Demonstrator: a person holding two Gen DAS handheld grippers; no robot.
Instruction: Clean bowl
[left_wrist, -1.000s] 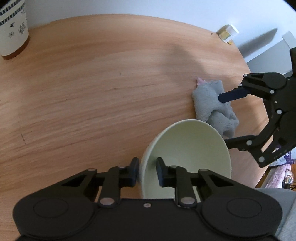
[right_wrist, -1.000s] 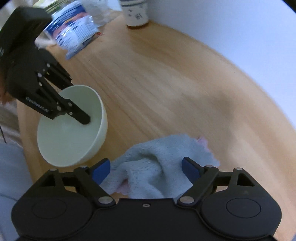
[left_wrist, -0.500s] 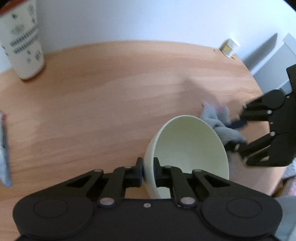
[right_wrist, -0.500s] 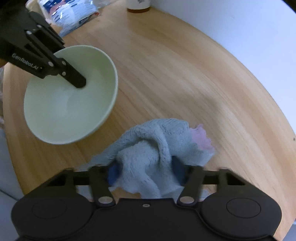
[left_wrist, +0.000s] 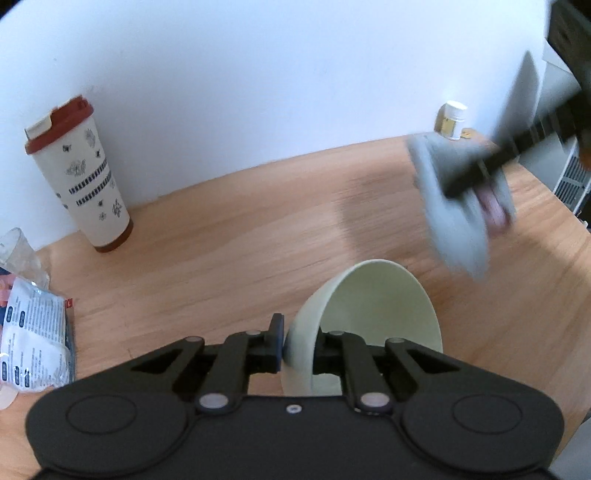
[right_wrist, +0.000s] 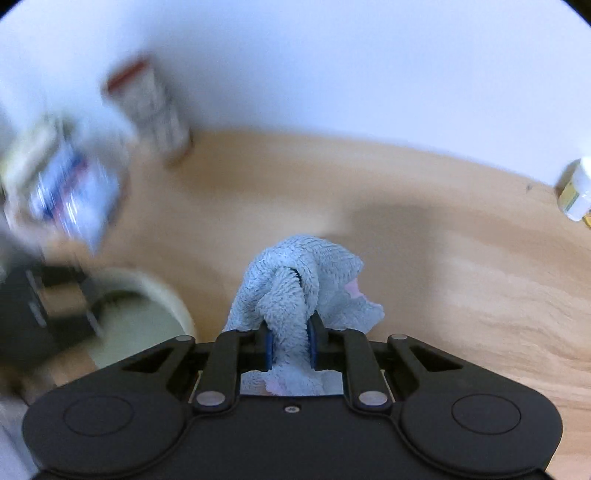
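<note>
A pale green bowl (left_wrist: 373, 314) is tilted on its side above the wooden table, its opening facing right. My left gripper (left_wrist: 298, 343) is shut on the bowl's rim, one finger outside and one inside. My right gripper (right_wrist: 290, 345) is shut on a grey-blue fluffy cloth (right_wrist: 295, 284) with a pink patch, lifted off the table. In the left wrist view the cloth (left_wrist: 458, 218) hangs blurred above and to the right of the bowl. The bowl also shows, blurred, at the lower left of the right wrist view (right_wrist: 147, 321).
A white patterned tumbler (left_wrist: 79, 177) with a red lid stands at the back left by the wall. A plastic packet (left_wrist: 33, 332) lies at the left edge. A small white-capped jar (left_wrist: 451, 120) stands at the back right. The wooden table (left_wrist: 221, 240) ends at the right.
My right gripper closed on the cloth and lifted it off the table. My left gripper raised and tilted the bowl back, so the wall and tumbler came into view.
</note>
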